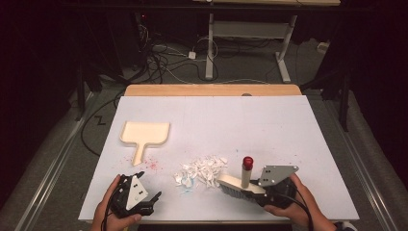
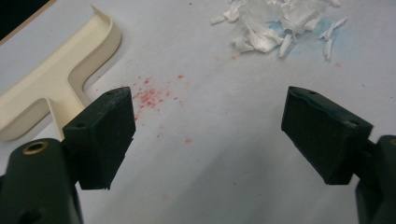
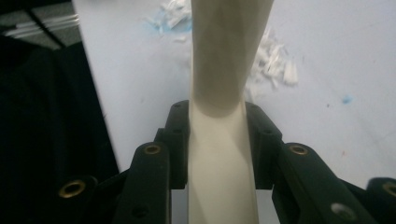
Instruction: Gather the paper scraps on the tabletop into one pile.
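Near the desk's (image 1: 288, 115) front edge: right hand-held gripper (image 1: 269, 191) clamped on the cream brush (image 1: 239, 185), bristles down beside the white paper scraps (image 1: 202, 169); left hand-held gripper (image 1: 144, 185) spread wide and empty over faint red specks (image 2: 149, 95). Plenty of bare white board across the far and right side, cream dustpan (image 1: 144, 134) well left. No legible writing; dark room, cables on the floor (image 1: 168, 62) beyond.

One cream plastic dustpan (image 1: 144, 134), one cream hand brush with a red-tipped handle (image 1: 239, 184), one heap of white paper scraps (image 1: 202, 171), two black grippers.
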`<state>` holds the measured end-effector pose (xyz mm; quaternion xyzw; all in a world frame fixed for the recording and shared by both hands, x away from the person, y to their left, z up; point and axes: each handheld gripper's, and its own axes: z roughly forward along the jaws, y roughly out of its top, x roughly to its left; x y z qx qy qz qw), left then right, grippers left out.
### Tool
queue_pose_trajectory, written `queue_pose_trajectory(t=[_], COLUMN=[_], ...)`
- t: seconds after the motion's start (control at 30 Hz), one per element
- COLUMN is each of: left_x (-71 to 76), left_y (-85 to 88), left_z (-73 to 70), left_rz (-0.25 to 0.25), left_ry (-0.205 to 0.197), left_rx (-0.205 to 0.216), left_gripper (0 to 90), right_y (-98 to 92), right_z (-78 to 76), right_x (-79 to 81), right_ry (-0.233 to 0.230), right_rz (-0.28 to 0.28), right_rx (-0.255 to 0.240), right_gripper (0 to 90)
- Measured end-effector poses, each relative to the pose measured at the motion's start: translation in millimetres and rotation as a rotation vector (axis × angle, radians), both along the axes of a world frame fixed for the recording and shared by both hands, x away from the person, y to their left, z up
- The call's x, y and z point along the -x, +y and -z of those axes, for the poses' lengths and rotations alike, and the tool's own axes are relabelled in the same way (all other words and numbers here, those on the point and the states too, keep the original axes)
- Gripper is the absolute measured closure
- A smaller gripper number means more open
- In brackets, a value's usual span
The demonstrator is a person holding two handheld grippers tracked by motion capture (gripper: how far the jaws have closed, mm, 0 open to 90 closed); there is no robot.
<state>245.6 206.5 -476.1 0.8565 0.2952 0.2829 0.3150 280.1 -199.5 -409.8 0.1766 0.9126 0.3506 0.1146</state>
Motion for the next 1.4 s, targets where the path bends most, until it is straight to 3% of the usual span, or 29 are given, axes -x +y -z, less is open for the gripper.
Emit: queue_pose_trajectory(t=[0.17, 0.33, 0.37, 0.4, 0.47, 0.5, 0.6, 0.7, 0.8, 0.83, 0.9, 0.93, 1.03, 1.1, 1.23, 1.3, 1.4], left_x=[-0.9, -0.4, -0.5, -0.6, -0.9, -0.9, -0.4, 0.8, 3.1, 3.5, 3.8, 4.0, 4.7, 4.8, 5.8, 6.1, 6.3], left_y=[2.8, 6.3, 7.5, 9.1, 12.9, 14.5, 17.1, 19.5, 22.3, 23.4, 25.1, 26.1, 28.4, 29.7, 32.2, 30.6, 28.8], left_z=[-0.1, -2.1, -2.3, -2.7, -3.6, -4.2, -6.0, -8.5, -10.7, -11.2, -11.7, -11.8, -12.0, -12.0, -12.0, -11.2, -10.8], left_rz=[-0.012, -0.032, -0.038, -0.041, -0.056, -0.058, -0.061, -0.078, -0.096, -0.099, -0.113, -0.121, -0.135, -0.145, -0.15, -0.14, -0.128], left_ry=[-0.003, -0.014, -0.016, -0.017, -0.023, -0.023, -0.043, -0.061, -0.072, -0.076, -0.081, -0.083, -0.089, -0.091, -0.094, -0.09, -0.083], left_rx=[0.01, 0.022, 0.028, 0.029, 0.046, 0.054, 0.061, 0.076, 0.09, 0.1, 0.105, 0.1, 0.109, 0.114, 0.127, 0.123, 0.117], left_gripper=[16.5, 16.3, 16.3, 16.3, 16.2, 16.2, 16.2, 15.9, 16.0, 15.9, 15.9, 15.9, 15.9, 15.9, 15.9, 15.9, 15.9], right_y=[22.6, 33.0, 36.3, 36.3, 37.3, 38.7, 41.9, 59.8, 70.1, 82.6, 89.1, 104.6, 116.4, 134.5, 146.4, 146.6, 140.9], right_z=[2.4, -3.0, -7.9, -7.9, -12.7, -17.7, -20.7, -20.4, -17.0, -12.6, -10.3, -4.5, 0.9, 11.8, 21.0, 20.5, 19.8], right_x=[-13.4, -13.7, -10.8, -10.8, -9.0, -8.6, -8.3, -10.5, -11.0, -11.1, -10.0, -8.0, -4.5, 0.5, 0.7, -2.4, -10.5], right_ry=[-0.042, -0.06, -0.089, -0.089, -0.119, -0.139, -0.153, -0.125, -0.118, -0.098, -0.094, -0.073, -0.06, -0.017, -0.022, -0.05, -0.056], right_rz=[0.006, -0.008, -0.008, -0.008, 0.028, 0.049, 0.062, 0.031, 0.022, -0.012, -0.02, -0.046, -0.072, -0.117, -0.119, -0.102, -0.064], right_rx=[-0.032, -0.061, -0.083, -0.083, -0.131, -0.182, -0.204, -0.224, -0.221, -0.216, -0.215, -0.21, -0.2, -0.178, -0.15, -0.134, -0.121], right_gripper=[67.9, 67.9, 67.8, 67.8, 67.8, 67.8, 67.8, 67.9, 67.8, 67.8, 67.8, 67.9, 67.8, 67.8, 67.8, 67.8, 67.8])
